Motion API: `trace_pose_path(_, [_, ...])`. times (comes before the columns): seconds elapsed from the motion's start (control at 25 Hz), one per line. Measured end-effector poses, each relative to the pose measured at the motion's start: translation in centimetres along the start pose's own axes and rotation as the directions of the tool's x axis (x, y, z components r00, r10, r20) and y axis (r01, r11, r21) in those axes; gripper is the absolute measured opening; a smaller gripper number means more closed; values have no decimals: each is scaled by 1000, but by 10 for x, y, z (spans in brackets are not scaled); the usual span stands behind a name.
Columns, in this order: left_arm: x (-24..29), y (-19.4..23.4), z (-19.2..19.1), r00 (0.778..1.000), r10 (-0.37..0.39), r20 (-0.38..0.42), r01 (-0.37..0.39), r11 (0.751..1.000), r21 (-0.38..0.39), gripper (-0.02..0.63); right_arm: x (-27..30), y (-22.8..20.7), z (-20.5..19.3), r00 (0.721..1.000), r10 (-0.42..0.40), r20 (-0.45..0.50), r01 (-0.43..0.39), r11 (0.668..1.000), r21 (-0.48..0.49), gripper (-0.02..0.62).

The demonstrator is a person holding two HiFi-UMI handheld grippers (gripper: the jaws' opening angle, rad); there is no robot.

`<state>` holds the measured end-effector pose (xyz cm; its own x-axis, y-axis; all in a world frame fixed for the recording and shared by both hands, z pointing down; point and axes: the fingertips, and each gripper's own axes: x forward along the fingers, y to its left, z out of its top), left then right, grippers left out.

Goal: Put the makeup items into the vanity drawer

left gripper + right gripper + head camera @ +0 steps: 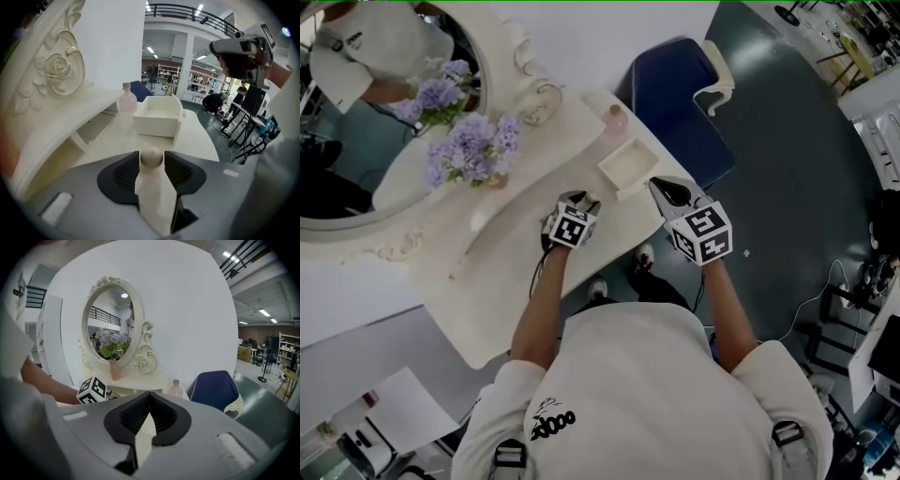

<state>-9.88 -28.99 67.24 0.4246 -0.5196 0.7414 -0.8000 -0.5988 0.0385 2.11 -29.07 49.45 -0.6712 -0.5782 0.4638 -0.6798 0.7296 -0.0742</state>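
A small round beige item sits right between the jaw tips of the left gripper. It could be a sponge or a ball-shaped cap, I can't say which. The jaws stand wide around it, each pad close beside it, though I can't make out that they are pressing on it yet. Just ahead on the vanity top lies the drawer, a white open-topped box, and what shows of its inside looks bare. A pink bottle stands just beyond the drawer's far corner, outside it. The right gripper hangs off the table's near edge beside the drawer with its jaws drawn together and nothing in them. Further back are the oval mirror and the purple flowers, with a blue chair past the end of the table. To my eye the job is barely begun: nothing is in the drawer. The round item has yet to be gripped and carried over, and the pink bottle is left to do after it, along with any other pieces I can't see from here.
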Motion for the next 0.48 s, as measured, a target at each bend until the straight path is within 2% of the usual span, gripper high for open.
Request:
trace_pose_path(0.12, [4,2,0,1000,9,2,-8,1000,-22,163,7,-7,-1,1000,19,-9,-19,1000,0,4])
trace_pose_path(0.32, [4,3,0,1000,26,9,-25,998,-64,155,16,-16,-2,998,56,-27,-56,998,-7,4])
trace_pose_path(0.48, [-9,15,12,996,84,27,-82,993,-89,152,20,-23,0,997,74,-23,-74,997,-10,5])
